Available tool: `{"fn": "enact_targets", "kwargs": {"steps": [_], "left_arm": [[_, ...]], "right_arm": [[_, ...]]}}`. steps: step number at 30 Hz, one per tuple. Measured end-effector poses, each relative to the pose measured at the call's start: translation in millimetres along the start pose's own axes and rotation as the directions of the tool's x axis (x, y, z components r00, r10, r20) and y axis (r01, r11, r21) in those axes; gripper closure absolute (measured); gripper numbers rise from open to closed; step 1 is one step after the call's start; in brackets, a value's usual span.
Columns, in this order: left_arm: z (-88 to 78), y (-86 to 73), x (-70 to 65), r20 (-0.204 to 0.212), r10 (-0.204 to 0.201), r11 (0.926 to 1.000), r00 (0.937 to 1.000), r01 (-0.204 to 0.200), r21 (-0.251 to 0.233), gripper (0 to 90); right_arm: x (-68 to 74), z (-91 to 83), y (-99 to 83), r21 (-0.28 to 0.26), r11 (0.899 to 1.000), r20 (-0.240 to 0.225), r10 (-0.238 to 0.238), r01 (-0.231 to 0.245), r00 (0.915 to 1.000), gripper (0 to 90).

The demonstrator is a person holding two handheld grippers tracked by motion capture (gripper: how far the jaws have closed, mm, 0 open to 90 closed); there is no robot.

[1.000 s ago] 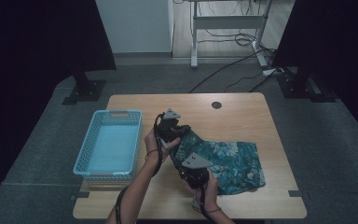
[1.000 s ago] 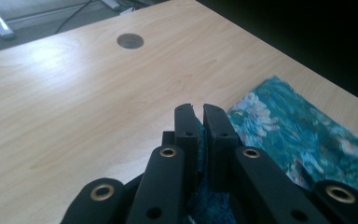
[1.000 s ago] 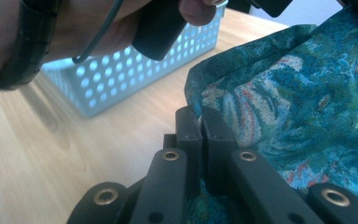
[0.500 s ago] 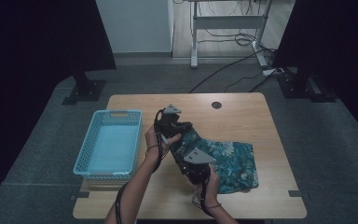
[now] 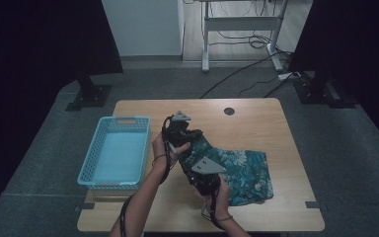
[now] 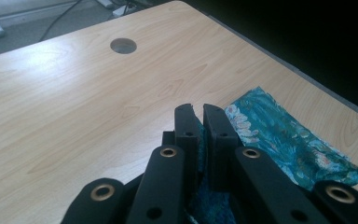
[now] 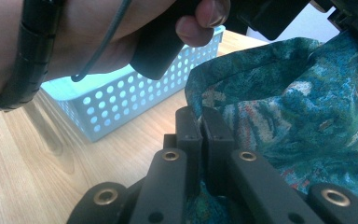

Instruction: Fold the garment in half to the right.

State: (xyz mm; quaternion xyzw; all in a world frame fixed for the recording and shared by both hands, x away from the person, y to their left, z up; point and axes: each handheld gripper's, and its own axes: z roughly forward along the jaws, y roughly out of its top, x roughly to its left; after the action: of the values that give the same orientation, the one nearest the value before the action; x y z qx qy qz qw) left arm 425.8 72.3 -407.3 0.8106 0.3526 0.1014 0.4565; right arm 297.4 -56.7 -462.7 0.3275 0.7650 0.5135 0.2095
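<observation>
While the right gripper (image 5: 203, 174) is pinching the teal cloth (image 5: 244, 170) | left gripper (image 5: 185, 138) at its 11 o'clock is clamping the same edge, probably thinly | risk: hem slipping free, cloth sagging short of basket (image 5: 96, 174) at 9 o'clock.

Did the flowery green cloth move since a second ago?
Yes. The cloth has bunched in toward the basket; its far edge pulled back from the table's right edge.
</observation>
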Motion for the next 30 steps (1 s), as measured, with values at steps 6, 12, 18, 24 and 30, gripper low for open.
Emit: {"fn": "enact_targets", "kwargs": {"steps": [6, 12, 18, 24, 30], "left_arm": [[-15.0, 8.5, 1.0, -0.017, 0.007, 0.9998, 0.9998, -0.007, -0.017, 85.0], [-28.6, 20.5, -2.9, -0.028, 0.033, 0.9990, 0.9991, -0.034, -0.030, 85.0], [-29.1, 11.1, 3.5, -0.031, 0.013, 0.9997, 0.9994, -0.014, -0.021, 85.0], [-37.4, 10.2, 8.1, -0.046, 0.008, 0.9998, 0.9989, -0.009, -0.019, 85.0], [-60.3, 23.0, 6.0, -0.063, 0.023, 0.9982, 0.9977, -0.026, -0.053, 85.0]], "right_arm": [[3.3, -2.3, 17.4, -0.032, 0.999, -0.005, -0.012, 0.011, 0.9999, 87.1], [6.0, -7.9, 37.2, -0.062, 0.998, -0.006, -0.032, 0.031, 0.9995, 87.1], [7.4, -6.6, 32.0, -0.052, 0.998, -0.017, -0.024, 0.023, 0.9996, 87.1], [9.2, -0.4, 32.4, -0.037, 0.999, -0.029, -0.020, 0.019, 0.9994, 87.1], [15.9, -4.9, 56.5, -0.074, 0.997, -0.036, -0.038, 0.036, 0.9986, 87.1]]}}
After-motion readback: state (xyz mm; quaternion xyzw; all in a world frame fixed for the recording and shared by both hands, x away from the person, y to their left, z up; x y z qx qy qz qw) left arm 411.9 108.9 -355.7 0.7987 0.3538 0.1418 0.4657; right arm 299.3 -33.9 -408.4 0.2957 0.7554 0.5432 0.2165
